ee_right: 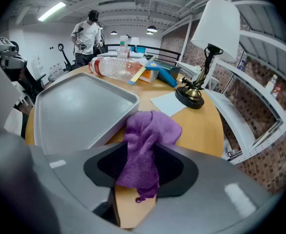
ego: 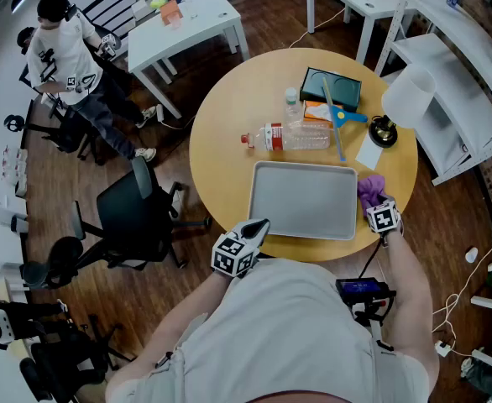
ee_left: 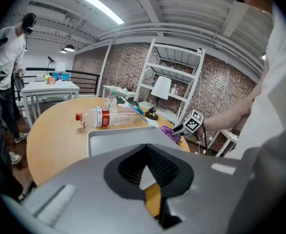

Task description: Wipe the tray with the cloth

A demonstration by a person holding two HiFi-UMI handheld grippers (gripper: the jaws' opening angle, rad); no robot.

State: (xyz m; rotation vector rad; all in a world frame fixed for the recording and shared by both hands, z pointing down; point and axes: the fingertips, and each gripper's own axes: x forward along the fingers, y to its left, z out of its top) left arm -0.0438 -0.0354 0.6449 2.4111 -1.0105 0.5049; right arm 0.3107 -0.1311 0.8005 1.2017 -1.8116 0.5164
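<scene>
A grey tray (ego: 303, 200) lies empty on the near side of the round wooden table (ego: 221, 141). Just off its right edge, the purple cloth (ego: 370, 189) rests bunched on the wood. My right gripper (ego: 374, 204) is shut on that cloth (ee_right: 150, 130), which hangs out between the jaws (ee_right: 142, 150) beside the tray's rim (ee_right: 118, 94). My left gripper (ego: 259, 227) sits at the tray's near left corner, apart from the cloth. Its jaws (ee_left: 145, 150) look shut with nothing in them, pointing over the tray (ee_left: 113, 138) toward the cloth (ee_left: 168, 132).
Beyond the tray lie a plastic bottle (ego: 288, 136), a dark flat case (ego: 331, 88), a blue-handled stick (ego: 338, 124), a white paper (ego: 369, 154) and a lamp (ego: 401, 99). A black office chair (ego: 137, 212) stands left of the table. A person (ego: 70, 57) stands far left.
</scene>
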